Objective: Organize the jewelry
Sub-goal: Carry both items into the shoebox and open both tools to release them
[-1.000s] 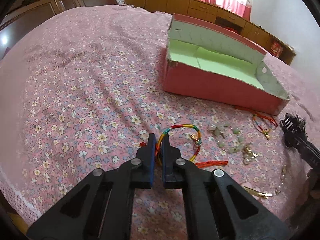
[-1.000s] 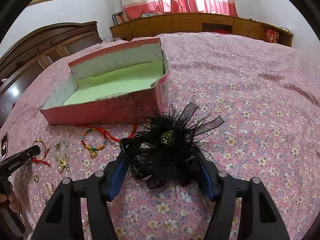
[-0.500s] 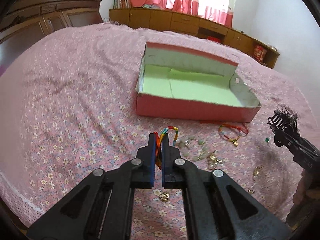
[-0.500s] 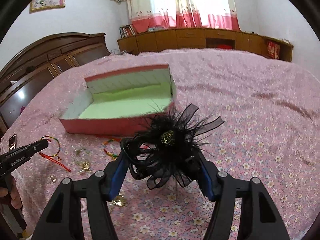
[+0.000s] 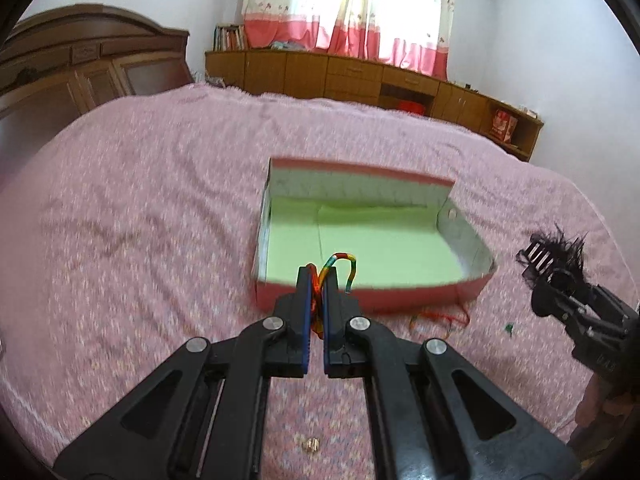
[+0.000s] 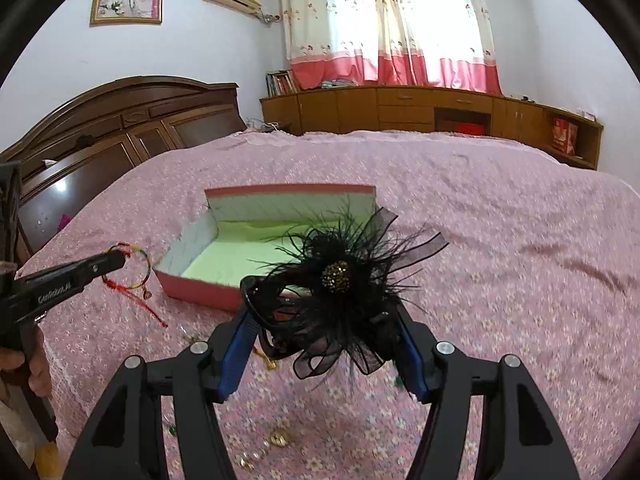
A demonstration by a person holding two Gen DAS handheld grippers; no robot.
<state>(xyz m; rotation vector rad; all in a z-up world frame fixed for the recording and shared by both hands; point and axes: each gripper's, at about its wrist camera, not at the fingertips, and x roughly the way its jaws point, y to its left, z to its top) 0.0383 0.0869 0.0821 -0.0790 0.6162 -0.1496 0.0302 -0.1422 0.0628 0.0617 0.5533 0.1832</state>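
The left hand-held gripper (image 5: 316, 280) is clenched on a rainbow cord bracelet (image 5: 340, 264), and the right hand-held gripper (image 6: 324, 324) clasps a black feathered hair clip (image 6: 340, 280), both carried above the bed (image 6: 500, 240), seemingly bound for the open pink box (image 5: 368, 236) just beyond.

Pink floral bed (image 6: 500, 220), dark wood headboard (image 6: 120, 120), bright curtained window (image 6: 392, 20), low cabinets (image 6: 420, 108)

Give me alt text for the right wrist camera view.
The right gripper holds a black feather hair clip above a pink floral bedspread, in front of an open pink box lined in green. At left, the left gripper holds a rainbow cord bracelet.
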